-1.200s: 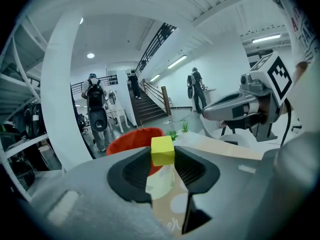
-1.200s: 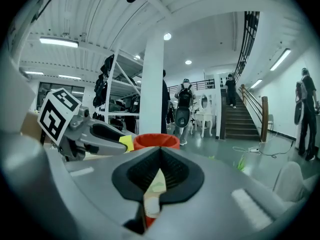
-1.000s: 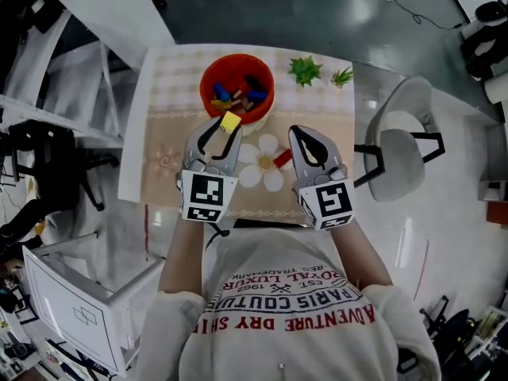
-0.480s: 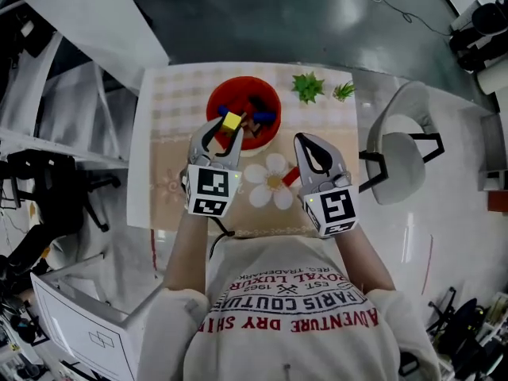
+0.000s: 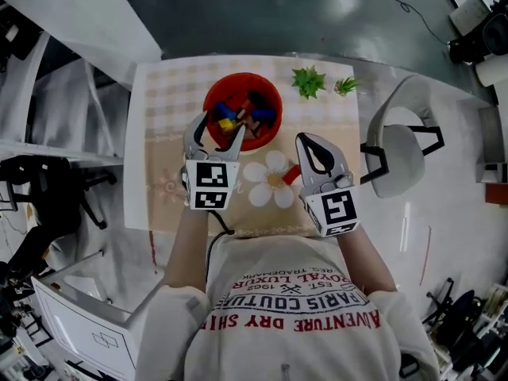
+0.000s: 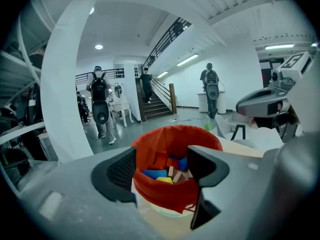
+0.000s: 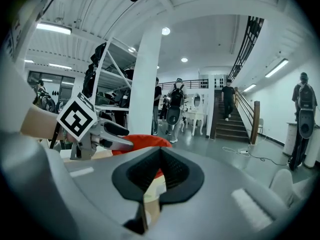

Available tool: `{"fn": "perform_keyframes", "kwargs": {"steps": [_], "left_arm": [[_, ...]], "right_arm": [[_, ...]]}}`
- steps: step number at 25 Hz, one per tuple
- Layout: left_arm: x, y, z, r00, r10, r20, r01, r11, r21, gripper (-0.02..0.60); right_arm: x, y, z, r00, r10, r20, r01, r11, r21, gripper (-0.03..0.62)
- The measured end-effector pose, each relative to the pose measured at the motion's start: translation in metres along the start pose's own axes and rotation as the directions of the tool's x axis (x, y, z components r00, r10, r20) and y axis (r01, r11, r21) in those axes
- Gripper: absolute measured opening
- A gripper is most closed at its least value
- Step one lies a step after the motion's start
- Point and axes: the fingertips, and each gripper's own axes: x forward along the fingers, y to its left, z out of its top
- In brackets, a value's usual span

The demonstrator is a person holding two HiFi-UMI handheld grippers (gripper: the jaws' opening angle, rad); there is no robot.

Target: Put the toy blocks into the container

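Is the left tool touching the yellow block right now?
Apart. The left gripper view shows the left tool with its jaws opening and nothing held between them; the yellow block lies inside the red container, beyond the jaws.

Right tool (image 7: 159,153), jaws together, red container (image 7: 142,141) just beyond.

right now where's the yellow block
Head view: yellow block lies inside the red container, left side, just beyond the left gripper, whose empty jaws are opening.

Bright, even overhead light; fisheye edges dark, warped.
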Motion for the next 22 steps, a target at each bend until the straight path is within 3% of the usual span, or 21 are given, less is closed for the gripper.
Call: {"fn": "perform_keyframes", "kwargs": {"steps": [5, 8, 14, 18, 22], "left_arm": [[-0.009, -0.011, 0.003, 0.999, 0.027, 0.018, -0.027, 1.0, -0.012, 0.327], [-0.019, -0.032, 0.017, 0.998, 0.006, 0.062, -0.005, 1.0, -0.018, 0.327], [-0.03, -0.124, 0.045, 0.965, -0.211, 0.156, 0.205, 0.977, 0.049, 0.334], [-0.025, -0.173, 0.024, 0.948, -0.304, 0.092, 0.295, 0.95, 0.098, 0.334], [-0.017, -0.202, -0.013, 0.939, -0.343, 0.002, 0.342, 0.937, 0.073, 0.334]], "right_arm": [[-0.008, -0.005, -0.005, 1.0, 0.02, 0.004, -0.02, 1.0, 0.014, 0.002], [-0.018, -0.011, -0.005, 0.999, 0.031, 0.014, -0.031, 0.999, 0.015, 0.002], [-0.04, -0.036, -0.017, 1.0, 0.0, 0.016, -0.001, 0.998, 0.06, 0.002], [-0.055, -0.047, -0.036, 1.0, -0.02, -0.009, 0.02, 0.996, 0.092, 0.002], [-0.068, -0.053, -0.059, 0.999, -0.031, -0.045, 0.036, 0.992, 0.119, 0.002]]}}
